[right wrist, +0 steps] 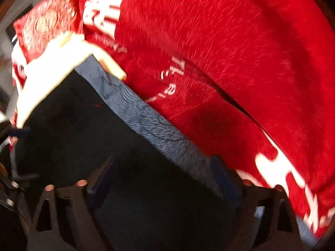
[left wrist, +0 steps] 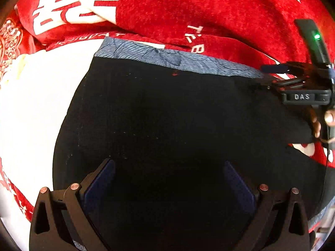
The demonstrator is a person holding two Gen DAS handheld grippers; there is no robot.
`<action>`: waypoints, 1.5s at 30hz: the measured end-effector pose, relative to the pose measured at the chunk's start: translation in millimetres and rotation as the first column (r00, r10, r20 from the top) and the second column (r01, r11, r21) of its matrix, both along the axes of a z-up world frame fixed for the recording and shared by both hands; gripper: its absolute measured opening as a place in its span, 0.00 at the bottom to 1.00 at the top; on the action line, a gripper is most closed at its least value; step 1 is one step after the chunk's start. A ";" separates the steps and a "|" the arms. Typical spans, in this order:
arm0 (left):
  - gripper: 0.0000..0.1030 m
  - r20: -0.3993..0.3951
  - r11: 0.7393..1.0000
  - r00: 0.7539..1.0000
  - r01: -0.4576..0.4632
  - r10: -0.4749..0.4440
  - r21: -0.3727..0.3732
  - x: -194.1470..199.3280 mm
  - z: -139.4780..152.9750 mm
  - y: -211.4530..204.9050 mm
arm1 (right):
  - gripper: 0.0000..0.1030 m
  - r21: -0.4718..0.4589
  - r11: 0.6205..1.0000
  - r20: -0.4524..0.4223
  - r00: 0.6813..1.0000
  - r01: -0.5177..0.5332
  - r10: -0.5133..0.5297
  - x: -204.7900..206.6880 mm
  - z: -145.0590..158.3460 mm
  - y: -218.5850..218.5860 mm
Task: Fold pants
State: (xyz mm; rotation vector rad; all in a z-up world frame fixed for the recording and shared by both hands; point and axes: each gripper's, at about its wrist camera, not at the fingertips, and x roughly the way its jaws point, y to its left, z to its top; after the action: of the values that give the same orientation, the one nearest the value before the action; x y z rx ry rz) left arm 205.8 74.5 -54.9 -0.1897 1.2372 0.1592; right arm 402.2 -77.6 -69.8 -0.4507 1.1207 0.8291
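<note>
We see a red blanket with white lettering covering the surface, a white patch at its left. The black pants lie flat on it, their grey-blue patterned waistband along the far edge. Our left gripper hangs over the dark cloth, fingers spread wide, nothing between them. At the right, the right gripper stands parted over the waistband's right end, pads not pressing it, a hand behind it.

Black pants w/ blue-grey patterned waistband; spread flat on red-white blanket.
</note>
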 end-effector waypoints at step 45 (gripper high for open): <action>0.17 0.093 0.847 0.911 -0.331 0.402 -0.416 73.4 61.0 60.1 | 0.13 0.022 0.993 0.325 0.940 -0.119 0.106 -115.0 59.6 -14.8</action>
State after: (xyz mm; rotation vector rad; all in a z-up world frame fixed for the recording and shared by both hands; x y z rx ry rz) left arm 279.2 134.6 6.1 -0.7821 1.0322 0.2209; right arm 287.2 -92.5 -10.1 -0.5977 0.7780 0.8414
